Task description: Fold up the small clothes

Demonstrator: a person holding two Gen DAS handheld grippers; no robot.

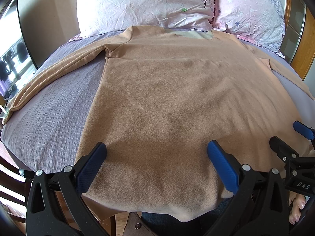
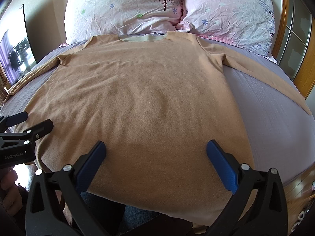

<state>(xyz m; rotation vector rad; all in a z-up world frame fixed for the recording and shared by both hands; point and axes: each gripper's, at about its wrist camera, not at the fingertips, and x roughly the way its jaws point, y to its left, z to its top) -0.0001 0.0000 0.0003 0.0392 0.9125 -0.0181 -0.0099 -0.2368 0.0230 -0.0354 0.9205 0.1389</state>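
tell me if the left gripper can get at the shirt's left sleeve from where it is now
Probably yes. The left gripper hangs open over the shirt's hem, and the left sleeve lies flat on the bedsheet with nothing between them.

The tan shirt (image 1: 167,102) is matt, fuzzy fleece cloth with a paler, smoother neckband. Under it the lilac bedsheet (image 1: 55,106) is a finely ribbed, matt weave. At the bed's far edge the pillows (image 2: 126,5) wear thin, crinkled printed cotton. The left gripper (image 1: 156,151) and right gripper (image 2: 156,151) are matt black plastic with dimpled blue rubbery pads (image 1: 222,167) and shiny metal rivets. The headboard (image 2: 307,63) is glossy varnished wood.
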